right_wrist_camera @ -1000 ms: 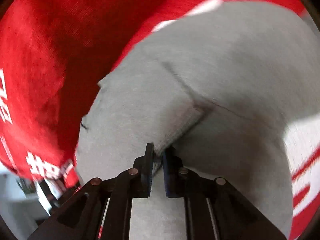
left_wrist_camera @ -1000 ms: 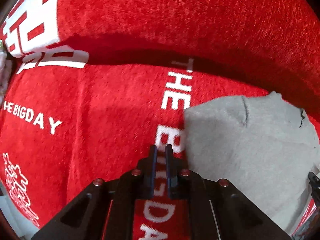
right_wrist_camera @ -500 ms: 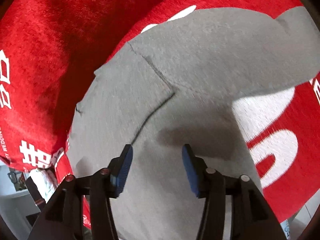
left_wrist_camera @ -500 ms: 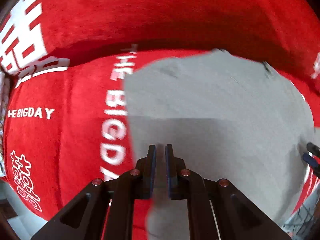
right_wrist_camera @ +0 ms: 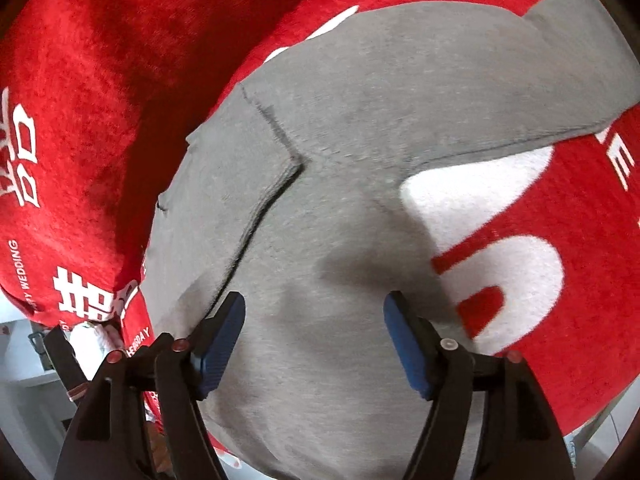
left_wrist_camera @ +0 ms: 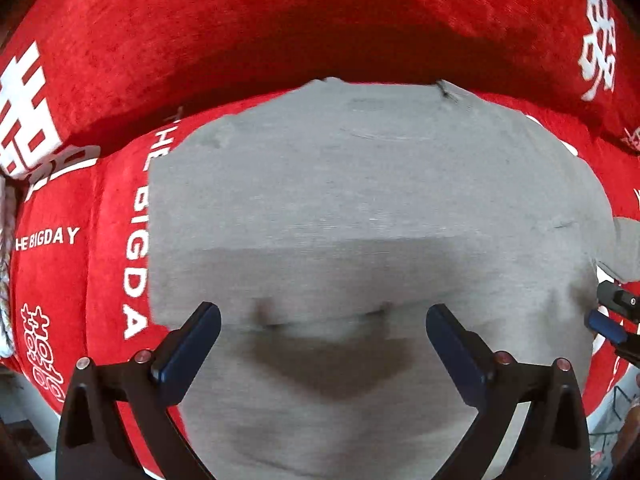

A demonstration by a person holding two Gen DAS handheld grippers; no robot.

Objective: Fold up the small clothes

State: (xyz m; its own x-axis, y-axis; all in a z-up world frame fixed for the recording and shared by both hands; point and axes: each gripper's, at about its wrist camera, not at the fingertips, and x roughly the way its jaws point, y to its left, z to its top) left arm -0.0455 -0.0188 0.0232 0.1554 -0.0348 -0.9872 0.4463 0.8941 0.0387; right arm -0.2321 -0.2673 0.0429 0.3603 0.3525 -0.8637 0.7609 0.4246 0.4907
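A small grey garment (left_wrist_camera: 360,208) lies on a red cover. In the left wrist view it is a flat, roughly square shape with a straight left edge. My left gripper (left_wrist_camera: 323,322) hangs above its near part, pointing straight down; its jaws are opening wide and nothing is between them. In the right wrist view the grey garment (right_wrist_camera: 360,128) shows a folded-over flap at the left and a sleeve reaching to the upper right. My right gripper (right_wrist_camera: 314,318) hovers over the cloth; its jaws are opening and do not touch the fabric.
The red cover (left_wrist_camera: 80,200) with white lettering spans the seat and rises into a red backrest (left_wrist_camera: 320,12) behind the garment. The right gripper's tip (left_wrist_camera: 612,312) shows at the left wrist view's right edge. Pale floor (right_wrist_camera: 24,380) lies beyond the cover's edge.
Both grippers went from shut to open; the right one let go of the grey cloth it pinched. The left gripper slid from the red cover to above the garment.
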